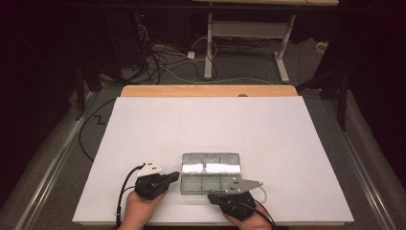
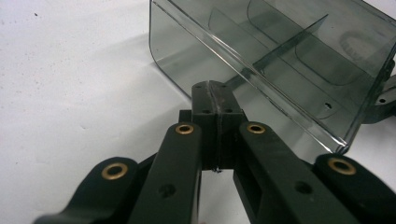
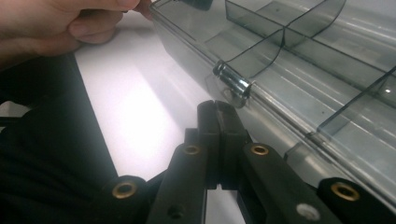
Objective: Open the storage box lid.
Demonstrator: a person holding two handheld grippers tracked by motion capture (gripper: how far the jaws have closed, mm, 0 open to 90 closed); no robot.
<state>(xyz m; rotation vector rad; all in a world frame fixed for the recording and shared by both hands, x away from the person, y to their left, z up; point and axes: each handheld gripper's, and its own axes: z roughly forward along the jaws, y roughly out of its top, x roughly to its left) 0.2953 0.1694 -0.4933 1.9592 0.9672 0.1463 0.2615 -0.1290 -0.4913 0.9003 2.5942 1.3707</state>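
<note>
Both grippers, left (image 1: 173, 177) and right (image 1: 212, 195), are resting pressed together, empty, beside the clear compartment box (image 1: 210, 171); next, probably, comes opening its latch (image 3: 232, 84).

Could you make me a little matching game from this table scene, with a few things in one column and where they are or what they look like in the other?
Things:
1. clear plastic box
2. left gripper
3. right gripper
4. white tabletop

Descriptions:
A. jaws shut, at the box's left side
B. see-through, split into compartments, with a latch on its near edge
C. plain and pale, bearing everything else
D. jaws shut, near the latch on the box's near edge

Pairs: 1-B, 2-A, 3-D, 4-C
</note>
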